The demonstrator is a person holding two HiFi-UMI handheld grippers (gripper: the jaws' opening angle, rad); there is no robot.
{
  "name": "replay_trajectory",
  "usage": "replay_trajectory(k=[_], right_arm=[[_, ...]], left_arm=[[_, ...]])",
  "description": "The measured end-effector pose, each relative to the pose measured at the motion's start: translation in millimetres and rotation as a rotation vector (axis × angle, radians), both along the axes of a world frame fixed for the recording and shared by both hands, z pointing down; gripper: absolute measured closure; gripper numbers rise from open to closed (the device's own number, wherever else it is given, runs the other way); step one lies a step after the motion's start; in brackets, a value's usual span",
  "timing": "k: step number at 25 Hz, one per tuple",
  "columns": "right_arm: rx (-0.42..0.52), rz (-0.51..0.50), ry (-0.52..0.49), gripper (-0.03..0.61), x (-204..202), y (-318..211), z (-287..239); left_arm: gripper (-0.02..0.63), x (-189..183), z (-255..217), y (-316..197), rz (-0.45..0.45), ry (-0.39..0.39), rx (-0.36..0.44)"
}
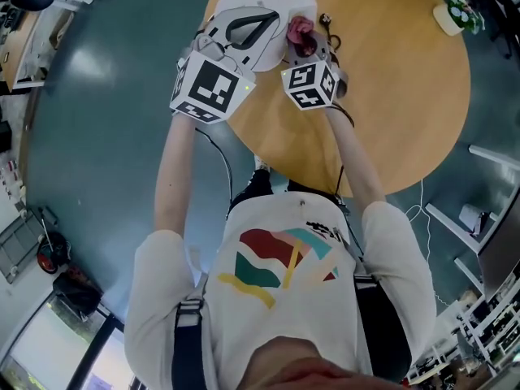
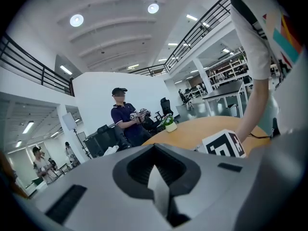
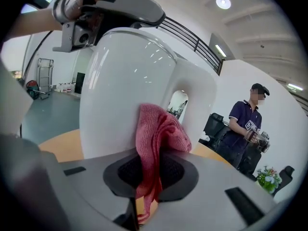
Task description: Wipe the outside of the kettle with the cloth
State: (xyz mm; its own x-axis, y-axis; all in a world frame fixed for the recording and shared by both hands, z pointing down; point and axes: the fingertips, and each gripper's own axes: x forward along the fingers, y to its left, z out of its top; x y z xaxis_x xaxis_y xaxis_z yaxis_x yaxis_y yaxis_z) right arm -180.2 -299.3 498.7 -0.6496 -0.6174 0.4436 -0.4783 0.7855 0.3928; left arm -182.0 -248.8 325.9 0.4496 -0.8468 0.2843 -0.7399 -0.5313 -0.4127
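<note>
A white kettle (image 1: 272, 19) stands near the far edge of the round wooden table (image 1: 390, 88). My left gripper (image 1: 244, 27) lies over its top with the jaws shut; a thin white sliver, seemingly part of the kettle's top, is pinched between them in the left gripper view (image 2: 159, 186). My right gripper (image 1: 302, 43) is shut on a pink-red cloth (image 1: 299, 29). In the right gripper view the cloth (image 3: 159, 134) sticks up from the jaws (image 3: 149, 172) and presses on the kettle's side (image 3: 120, 90), beside the handle. The left gripper (image 3: 103, 6) shows above the kettle there.
A small potted plant (image 1: 455, 10) sits at the table's far right. A dark cable (image 1: 329, 31) lies beside the kettle. A person in a dark shirt (image 3: 245, 124) stands beyond the table, holding grippers. Shelving and desks line the room's right side.
</note>
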Motion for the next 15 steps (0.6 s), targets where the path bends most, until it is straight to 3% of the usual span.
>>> replay_trajectory(k=[10, 12, 15], right_arm=[[-0.099, -0.047, 0.063, 0.534, 10, 25, 27], [-0.100, -0.042, 0.055, 0.534, 14, 29, 24], [-0.080, -0.023, -0.014, 0.534, 22, 36, -4]], left_arm=[[0.571, -1, -1, 1, -0.028, 0.005, 0.010], [0.571, -4, -6, 0, -0.039, 0.062, 0.025], [0.571, -15, -23, 7, -0.083, 0.229, 0.082]])
